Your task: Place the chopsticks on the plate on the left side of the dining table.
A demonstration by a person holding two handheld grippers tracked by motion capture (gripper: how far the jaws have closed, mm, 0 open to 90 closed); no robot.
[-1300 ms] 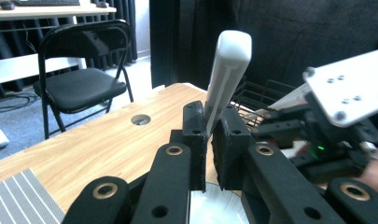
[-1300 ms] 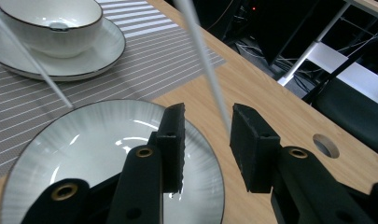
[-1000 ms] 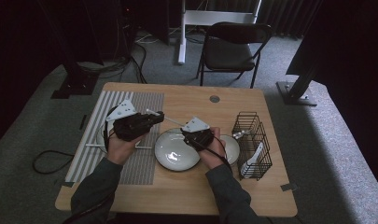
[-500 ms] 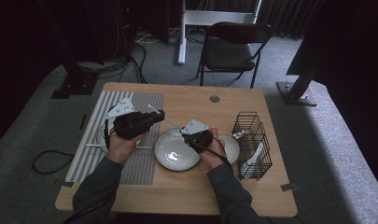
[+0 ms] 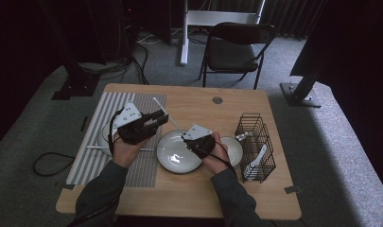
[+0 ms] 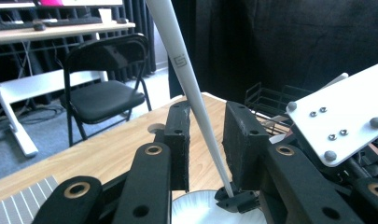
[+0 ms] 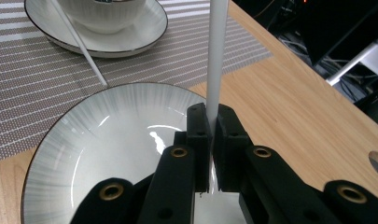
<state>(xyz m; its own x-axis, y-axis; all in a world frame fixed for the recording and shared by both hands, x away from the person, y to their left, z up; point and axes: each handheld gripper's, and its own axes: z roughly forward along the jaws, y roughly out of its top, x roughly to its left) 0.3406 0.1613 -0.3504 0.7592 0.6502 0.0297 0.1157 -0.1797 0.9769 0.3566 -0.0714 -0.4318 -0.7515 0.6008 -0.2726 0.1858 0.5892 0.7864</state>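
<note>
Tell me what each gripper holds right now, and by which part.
The right gripper is shut on the white chopstick near its lower end, above the plate. The left gripper has just been opening; the chopstick passes between its jaws, unclamped.

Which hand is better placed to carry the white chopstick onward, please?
Right: the right gripper is shut on the chopstick above the plate. The left gripper has just been opening; the chopstick stands loose between its fingers.

Dim, murky, dark surroundings
</note>
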